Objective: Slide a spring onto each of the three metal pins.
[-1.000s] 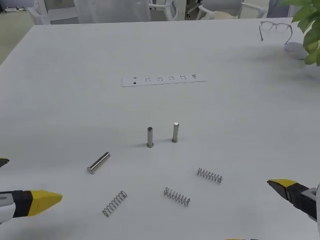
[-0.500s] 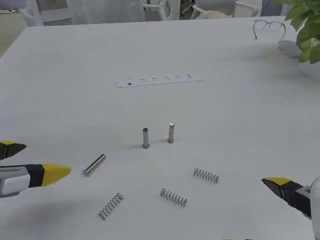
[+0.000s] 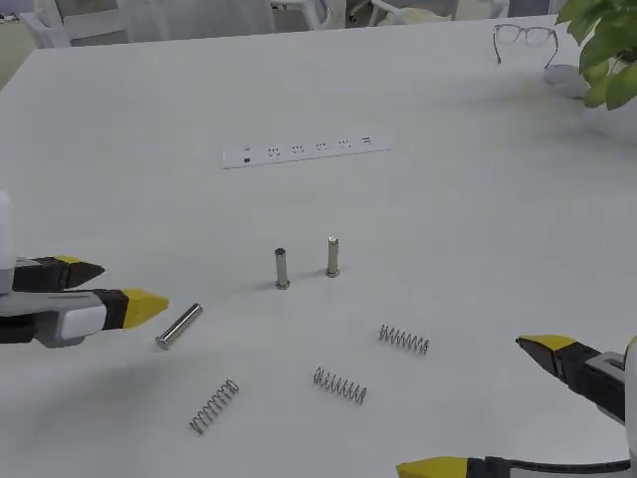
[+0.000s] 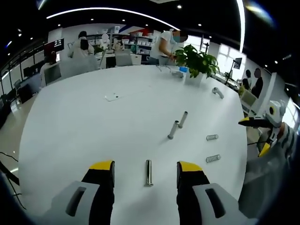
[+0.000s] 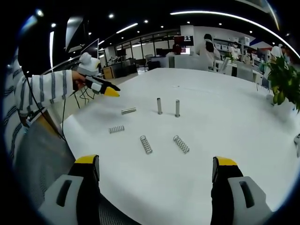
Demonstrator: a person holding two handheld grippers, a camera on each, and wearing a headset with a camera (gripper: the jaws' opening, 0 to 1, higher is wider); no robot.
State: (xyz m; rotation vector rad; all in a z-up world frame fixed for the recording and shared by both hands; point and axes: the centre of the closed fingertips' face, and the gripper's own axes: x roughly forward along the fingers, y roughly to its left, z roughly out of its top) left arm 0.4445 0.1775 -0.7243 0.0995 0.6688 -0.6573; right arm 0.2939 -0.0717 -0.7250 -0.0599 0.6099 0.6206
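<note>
Nearest, right gripper (image 3: 463, 405) at the bottom edge, jaws spread wide, holding nothing. Just beyond, on the white desk (image 3: 468, 219), lie 3 loose springs: left spring (image 3: 214, 405), middle spring (image 3: 339, 385), right spring (image 3: 403, 340), each apart from the others, none on a pin. Next, left gripper (image 3: 131, 287) at the left edge, jaws also spread and empty, tips just beside the lying pin (image 3: 179, 326). In the left gripper view that pin (image 4: 148, 172) sits between the 2 jaws, lengthwise along them. Behind it stand the left upright pin (image 3: 282, 269) and right upright pin (image 3: 332, 256), near each other, wider end down, both bare. Step in hand looks like grabbing the lying pin. To do it well: probably close on the shaft toward the wider end, leave the plain end free for a spring, and squeeze squarely so the round shaft doesn't roll out. Right gripper should likely take a spring by 1 end coil with a light squeeze, since coils crush easily and a pinched one can flick away. Task judged at 0 of 3. Farther back is a white power strip (image 3: 304, 151), socket marks visible, no readable text. Far corner: glasses (image 3: 523, 40) and a green plant (image 3: 602, 50). No brand or label legible anywhere.
</note>
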